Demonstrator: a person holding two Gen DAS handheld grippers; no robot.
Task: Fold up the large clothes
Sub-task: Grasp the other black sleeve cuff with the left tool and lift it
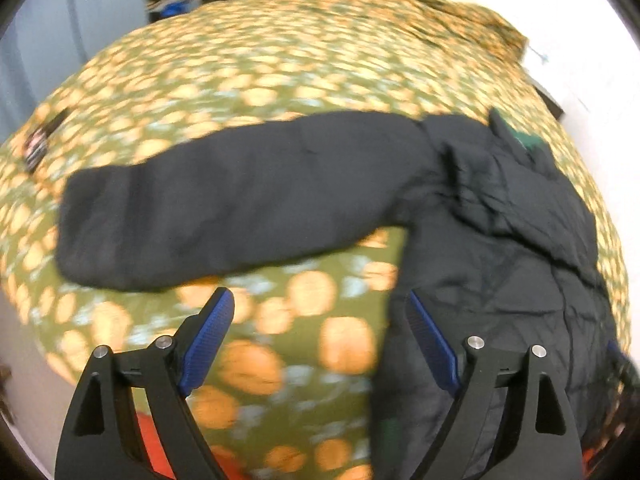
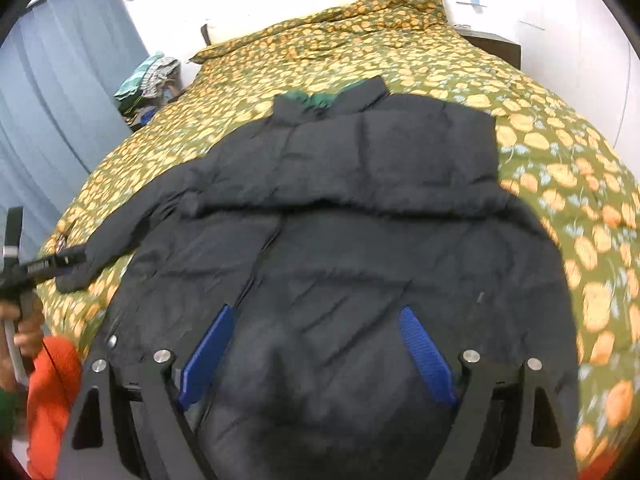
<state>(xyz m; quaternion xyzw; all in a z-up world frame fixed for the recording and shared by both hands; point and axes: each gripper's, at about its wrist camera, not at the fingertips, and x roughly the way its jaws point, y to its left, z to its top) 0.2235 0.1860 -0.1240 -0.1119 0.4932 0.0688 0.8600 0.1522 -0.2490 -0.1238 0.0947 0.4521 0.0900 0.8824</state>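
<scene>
Left wrist view: the black puffer jacket [image 1: 500, 240] lies flat on the bed's green-and-orange bedspread [image 1: 280, 60], one sleeve [image 1: 224, 204] stretched straight out to the view's left. The left gripper [image 1: 320, 320] hangs above the bedspread just beside the jacket's hem edge, jaws wide apart w/ nothing between them, pointing steeply down. The frame is blurred. Risk, as I judge it: the padded cloth is thick and slippery — a shallow pinch at the sleeve cuff could slide off mid-fold, or the sleeve could flop back and leave a lumpy fold.

Right wrist view: the same jacket fills the middle, collar [image 2: 332, 100] toward the pillow end, front zip line running down the centre. The right gripper [image 2: 316, 336] sits over the lower body panel, blue pads spread wide, gripping nothing; angled down at the cloth, apparently not touching. At far left the person's hand [image 2: 24, 320], orange sleeve [image 2: 52, 392] below it, holds the other tool's handle near the sleeve cuff. Risk here: biting only the top layer would drag one front panel and skew the jacket — esp. if the two hands pull unevenly.
</scene>
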